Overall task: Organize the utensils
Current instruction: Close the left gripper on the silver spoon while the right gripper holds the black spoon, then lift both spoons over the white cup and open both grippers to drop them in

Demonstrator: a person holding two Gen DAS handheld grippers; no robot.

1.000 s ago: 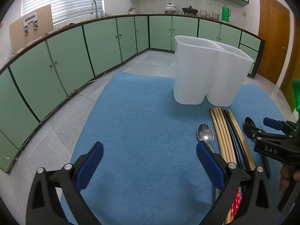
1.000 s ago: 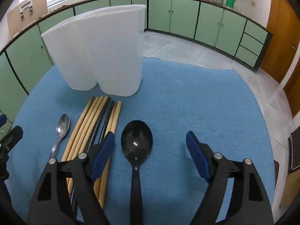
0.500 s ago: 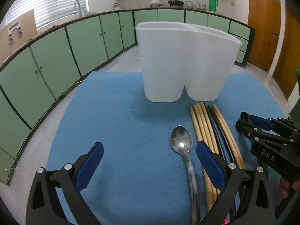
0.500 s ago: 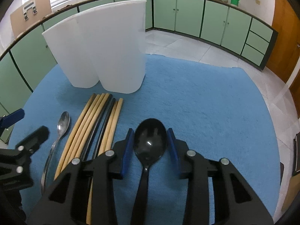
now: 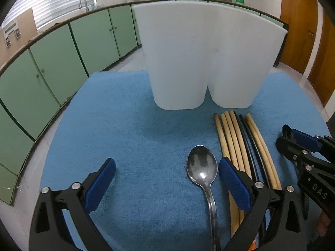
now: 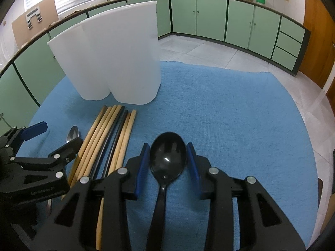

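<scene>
Sorted: nothing visibly in white holder (image 6: 117,62) yet.
Right hand-held gripper (image 6: 168,163): pinching black spoon (image 6: 167,159).
Left hand-held gripper (image 5: 165,179): spread around steel spoon (image 5: 202,167).
Waiting: chopsticks (image 6: 111,138).

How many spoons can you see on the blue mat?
2. The black spoon lies between the right gripper's pads, right of the chopsticks. The metal spoon lies left of them, between the left gripper's open fingers.
</scene>
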